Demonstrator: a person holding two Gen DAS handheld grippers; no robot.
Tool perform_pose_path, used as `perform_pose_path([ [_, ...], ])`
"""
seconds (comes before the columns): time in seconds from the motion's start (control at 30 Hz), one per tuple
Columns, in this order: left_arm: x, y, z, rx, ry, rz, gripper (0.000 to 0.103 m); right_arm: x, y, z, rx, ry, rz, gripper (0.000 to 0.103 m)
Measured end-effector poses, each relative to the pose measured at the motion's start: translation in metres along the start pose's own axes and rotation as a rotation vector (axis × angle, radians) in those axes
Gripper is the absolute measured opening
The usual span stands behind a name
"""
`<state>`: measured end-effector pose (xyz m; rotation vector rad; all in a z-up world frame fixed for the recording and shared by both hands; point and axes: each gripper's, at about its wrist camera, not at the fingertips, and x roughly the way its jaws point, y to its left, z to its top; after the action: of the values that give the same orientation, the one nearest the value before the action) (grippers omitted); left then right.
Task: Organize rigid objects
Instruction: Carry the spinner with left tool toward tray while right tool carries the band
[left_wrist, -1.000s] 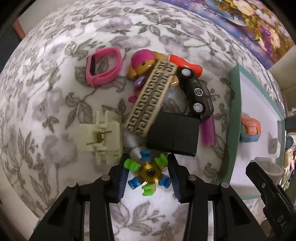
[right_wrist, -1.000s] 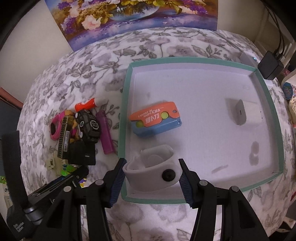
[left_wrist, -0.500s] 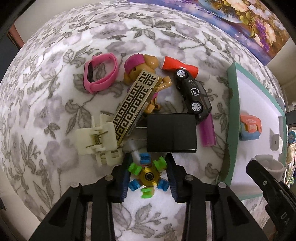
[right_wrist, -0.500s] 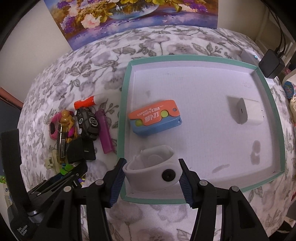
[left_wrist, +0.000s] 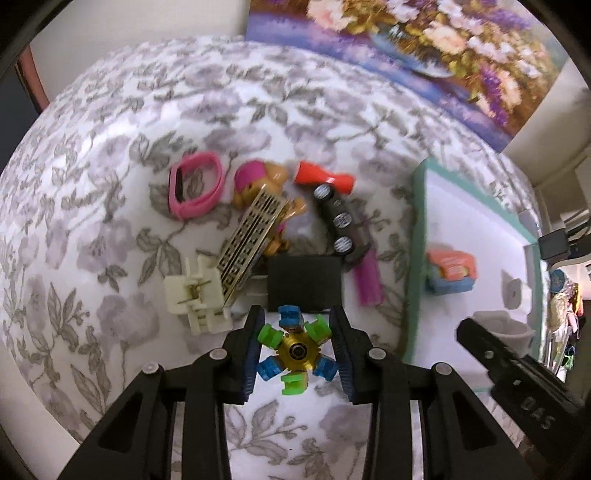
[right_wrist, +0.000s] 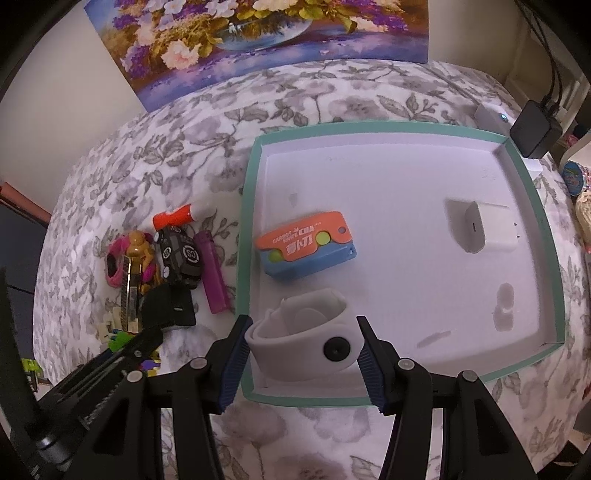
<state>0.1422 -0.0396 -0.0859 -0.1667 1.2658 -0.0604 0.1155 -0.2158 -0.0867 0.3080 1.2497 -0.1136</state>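
Observation:
My left gripper (left_wrist: 295, 350) is shut on a green, blue and gold fidget spinner (left_wrist: 295, 349) and holds it above the floral cloth, in front of a pile of small things. My right gripper (right_wrist: 303, 354) is shut on a white coiled watch band (right_wrist: 306, 339) over the near left corner of the teal-rimmed tray (right_wrist: 247, 236). The tray holds an orange and blue toy knife box (right_wrist: 306, 247) and a white charger (right_wrist: 480, 225). The left gripper also shows in the right wrist view (right_wrist: 122, 350).
The pile holds a black box (left_wrist: 304, 282), a black toy car (left_wrist: 341, 221), a purple lighter (left_wrist: 367, 280), a red cylinder (left_wrist: 323, 177), a gold patterned bar (left_wrist: 251, 236) on a doll, a pink band (left_wrist: 194, 184) and a cream clip (left_wrist: 195, 295). A flower painting stands behind.
My left gripper has risen and drawn back from the pile with the spinner in it. My right gripper has held nearly still with the white band over the tray corner.

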Motion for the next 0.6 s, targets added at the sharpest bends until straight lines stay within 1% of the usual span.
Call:
perform_pose_path([
  [0.1,-0.013,-0.012,-0.002,0.036,-0.042,-0.020,0.038,-0.001,-0.003,0.001,0.011,-0.005,-0.001,0.058],
  [0.23,-0.021,-0.031,-0.003,0.094,-0.070,-0.036,0.038,-0.003,-0.011,0.002,0.030,-0.014,-0.028,0.058],
  [0.43,-0.020,-0.054,-0.004,0.157,-0.057,-0.050,0.038,-0.005,-0.029,0.007,0.066,-0.025,-0.065,0.058],
  [0.6,-0.015,-0.077,-0.005,0.193,-0.031,-0.056,0.038,-0.007,-0.052,0.010,0.126,-0.033,-0.089,0.058],
])
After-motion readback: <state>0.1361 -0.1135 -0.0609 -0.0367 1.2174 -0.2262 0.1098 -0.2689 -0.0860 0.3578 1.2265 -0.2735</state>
